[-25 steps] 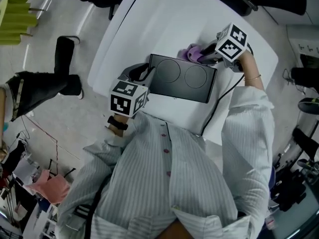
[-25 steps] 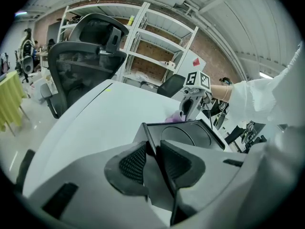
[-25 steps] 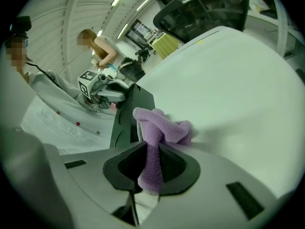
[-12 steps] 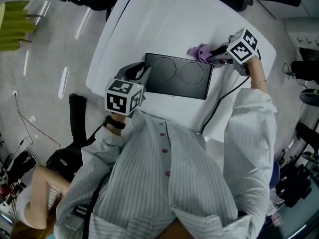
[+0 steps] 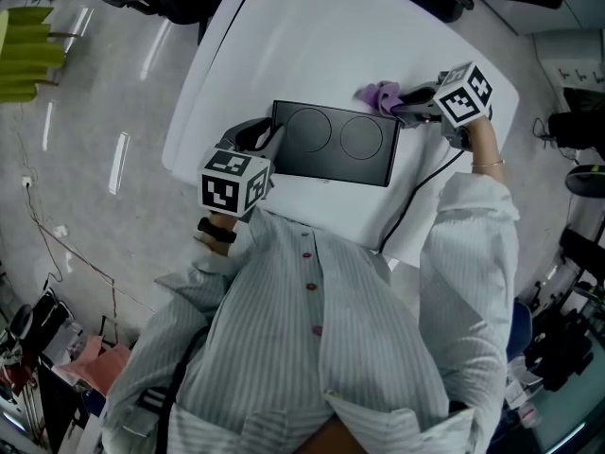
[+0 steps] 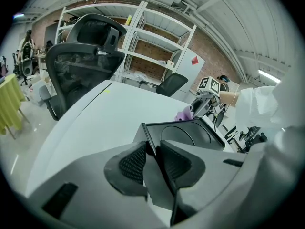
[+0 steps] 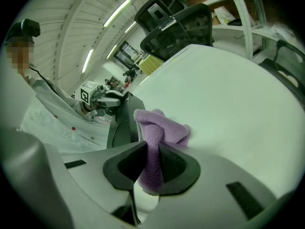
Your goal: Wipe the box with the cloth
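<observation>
Cloth [image 5: 378, 94] has just slid off the box's [image 5: 331, 159] far edge.
Right gripper [image 7: 152, 163] pinches the cloth between its fingers; left gripper [image 6: 153, 159] clamps the box rim. Another pass looks likely.

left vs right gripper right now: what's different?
The left gripper is shut on the left edge of the black box; the right gripper is shut on the purple cloth. The left grips something rigid that lies flat on the table; the right grips something soft that bunches up beyond its jaws. The left is at the box's left end; the right is by its far right corner. Shared: both are clamped on something.
</observation>
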`<state>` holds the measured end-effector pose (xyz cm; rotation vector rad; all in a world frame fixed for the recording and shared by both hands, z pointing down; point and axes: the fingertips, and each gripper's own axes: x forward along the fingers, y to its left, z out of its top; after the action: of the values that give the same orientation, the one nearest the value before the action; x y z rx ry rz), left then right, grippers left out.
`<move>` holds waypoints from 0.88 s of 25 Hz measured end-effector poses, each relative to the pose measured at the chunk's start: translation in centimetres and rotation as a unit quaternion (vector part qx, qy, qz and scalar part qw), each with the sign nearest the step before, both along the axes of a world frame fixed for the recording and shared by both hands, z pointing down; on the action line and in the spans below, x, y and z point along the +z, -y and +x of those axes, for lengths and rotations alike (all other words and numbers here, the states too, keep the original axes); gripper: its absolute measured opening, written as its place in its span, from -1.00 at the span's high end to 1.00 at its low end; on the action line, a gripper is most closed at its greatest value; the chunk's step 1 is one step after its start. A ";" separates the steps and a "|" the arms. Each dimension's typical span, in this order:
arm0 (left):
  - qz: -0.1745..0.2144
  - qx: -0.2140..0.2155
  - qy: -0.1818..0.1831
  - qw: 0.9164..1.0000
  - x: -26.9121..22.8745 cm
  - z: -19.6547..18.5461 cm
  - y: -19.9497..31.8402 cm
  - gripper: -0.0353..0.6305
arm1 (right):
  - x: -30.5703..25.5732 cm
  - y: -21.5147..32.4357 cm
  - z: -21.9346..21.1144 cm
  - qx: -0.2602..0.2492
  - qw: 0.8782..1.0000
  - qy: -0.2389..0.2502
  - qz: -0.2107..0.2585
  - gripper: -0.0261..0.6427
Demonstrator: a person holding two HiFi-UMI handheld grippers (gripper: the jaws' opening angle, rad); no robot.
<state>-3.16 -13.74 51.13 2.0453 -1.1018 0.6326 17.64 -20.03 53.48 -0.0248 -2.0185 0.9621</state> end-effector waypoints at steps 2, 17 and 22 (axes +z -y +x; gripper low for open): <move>0.003 0.001 0.001 1.000 0.0 0.0 -0.1 0.65 | -0.4 0.0 0.4 0.015 1.000 0.003 0.018 0.71; 0.011 0.012 0.008 1.000 -0.1 0.2 -0.2 0.65 | -8.9 -1.5 0.3 0.136 0.970 0.042 0.195 0.71; 0.009 0.017 0.009 1.000 -0.2 0.4 -0.2 0.65 | -11.7 -5.0 -2.1 0.157 0.956 0.064 0.241 0.71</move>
<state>-2.75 -13.57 50.95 2.0804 -1.0880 0.6612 15.50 -15.02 41.82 0.5242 -2.3752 0.6399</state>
